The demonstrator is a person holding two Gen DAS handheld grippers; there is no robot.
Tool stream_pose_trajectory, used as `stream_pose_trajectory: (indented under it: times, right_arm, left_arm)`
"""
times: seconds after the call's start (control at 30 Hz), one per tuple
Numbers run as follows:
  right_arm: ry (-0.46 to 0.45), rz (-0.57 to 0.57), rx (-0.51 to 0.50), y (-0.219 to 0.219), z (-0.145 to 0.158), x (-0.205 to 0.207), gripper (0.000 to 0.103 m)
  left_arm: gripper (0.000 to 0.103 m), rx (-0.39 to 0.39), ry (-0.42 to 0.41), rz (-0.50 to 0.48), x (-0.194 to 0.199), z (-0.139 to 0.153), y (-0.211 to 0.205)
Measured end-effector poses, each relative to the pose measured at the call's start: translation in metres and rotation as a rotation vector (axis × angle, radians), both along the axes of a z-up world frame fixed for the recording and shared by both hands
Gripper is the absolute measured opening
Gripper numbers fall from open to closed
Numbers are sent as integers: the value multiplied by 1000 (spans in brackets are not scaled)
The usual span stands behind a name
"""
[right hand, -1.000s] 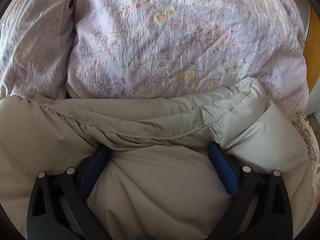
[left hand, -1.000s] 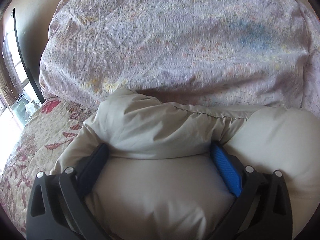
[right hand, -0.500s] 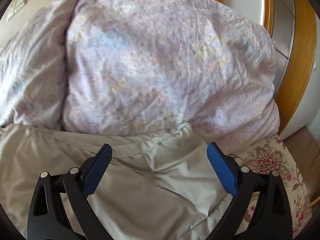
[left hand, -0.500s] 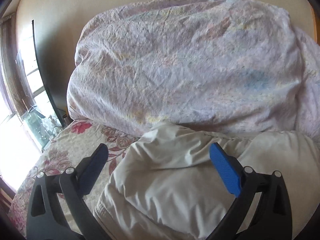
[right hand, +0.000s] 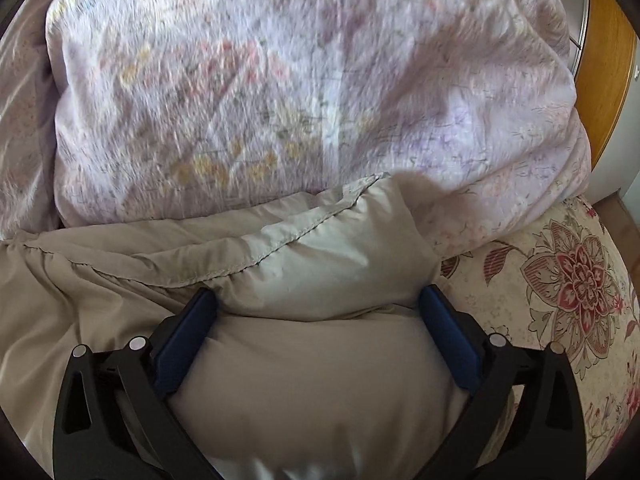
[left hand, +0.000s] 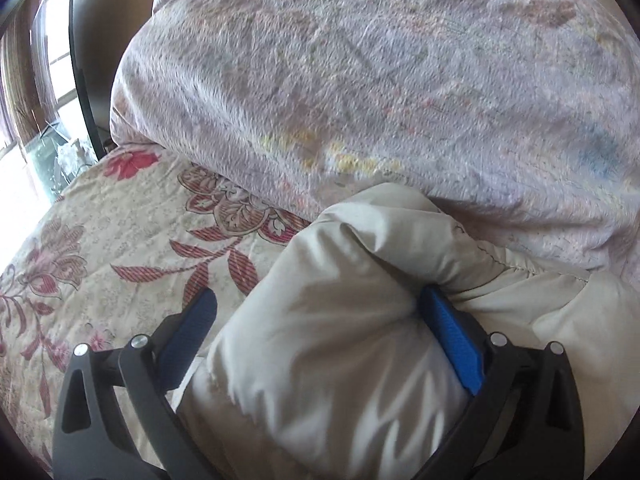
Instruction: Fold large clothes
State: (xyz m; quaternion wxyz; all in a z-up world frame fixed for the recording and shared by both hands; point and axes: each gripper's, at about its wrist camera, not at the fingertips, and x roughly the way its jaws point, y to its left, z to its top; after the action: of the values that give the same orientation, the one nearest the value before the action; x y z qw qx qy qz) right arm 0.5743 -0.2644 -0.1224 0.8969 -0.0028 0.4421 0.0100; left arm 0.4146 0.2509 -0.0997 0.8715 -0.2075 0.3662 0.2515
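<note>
A puffy beige padded garment [left hand: 352, 320] lies on the bed against a big pillow. My left gripper [left hand: 320, 312] is open, its blue pads spread wide around the garment's left end. The right pad [left hand: 452, 336] presses into the fabric; the left pad [left hand: 192, 324] stands clear over the bedspread. In the right wrist view the same garment [right hand: 320, 360] fills the lower frame. My right gripper [right hand: 318, 312] is open, both blue pads straddling the garment's bulging right end below its stitched hem [right hand: 280, 248].
A large pale lilac floral pillow or duvet [left hand: 380, 92] [right hand: 300, 92] is piled just behind the garment. The cream bedspread with red flowers [left hand: 100, 248] [right hand: 572, 280] lies to either side. A window [left hand: 36, 80] is at far left, a wooden wardrobe [right hand: 608, 60] at far right.
Both grippers lifted off the garment half a second ago and have come back down around its ends. The left gripper now sits further left, at the garment's edge.
</note>
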Motion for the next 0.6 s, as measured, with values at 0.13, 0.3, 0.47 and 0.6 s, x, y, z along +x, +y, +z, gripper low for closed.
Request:
stream_pose_trajectory:
  times: [0.13,0.3,0.47,0.6]
  right_arm:
    - [45,6,36,-5,-8,9,102]
    - [75,8,94,-20,-18,21,102]
    - [-47,-42,117,-42,-3,5,102]
    - [-192,-190,297,-104,35,-53,102]
  left_arm:
    - [101,-89,-18,-12,-1,-8,13]
    - [101,-140,-51,-15,-5,-12,25]
    - [101,-158,-129,30,-24,-6,40]
    - [100,-232,-254,64,-86,18,62]
